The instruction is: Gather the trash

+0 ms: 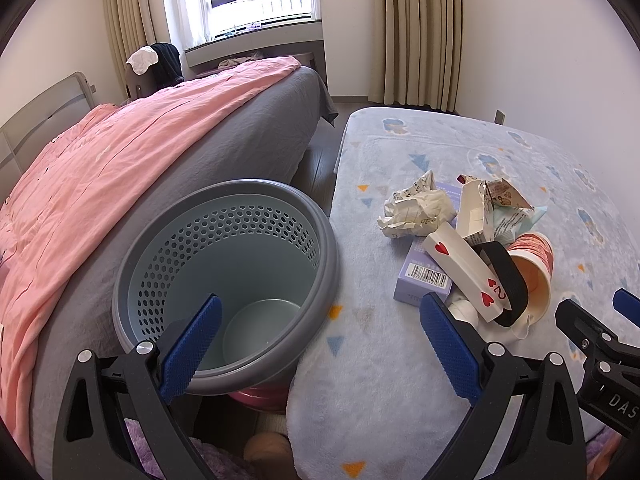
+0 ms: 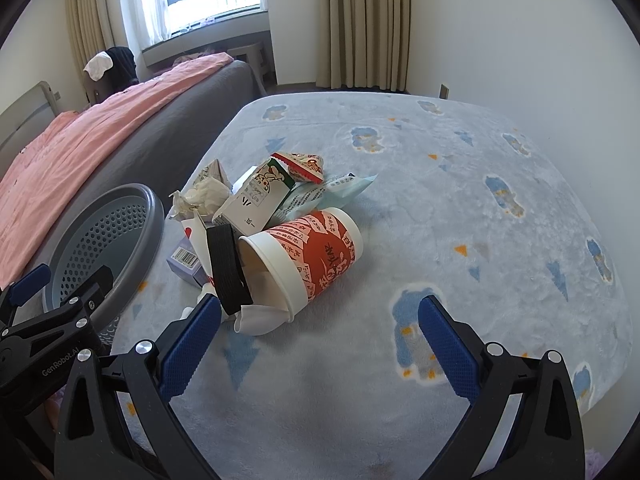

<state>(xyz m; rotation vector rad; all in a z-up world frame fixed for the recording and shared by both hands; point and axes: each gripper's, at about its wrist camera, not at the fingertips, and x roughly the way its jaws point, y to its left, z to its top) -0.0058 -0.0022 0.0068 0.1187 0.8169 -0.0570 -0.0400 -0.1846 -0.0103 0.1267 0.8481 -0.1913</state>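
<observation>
Left wrist view: round grey plastic bin with perforated blue-grey inner wall directly ahead and below, empty, wedged between pink-covered bed and pale blue fleece-covered surface. Left gripper spread wide, holding nothing, hovering over bin rim. Trash pile off to the right on the fleece: crumpled white paper wad, lilac barcoded box, bent playing card with red hearts, black elastic band. Right wrist view: red-and-white paper noodle cup toppled on its side, long axis running from open mouth at near left to base at far right, just ahead of right gripper. Right gripper likewise wide open and empty, low over the fleece, angled toward the pile. Clearly nearer to the cup than the left; probably the one to take it, then carry left to the bin.
</observation>
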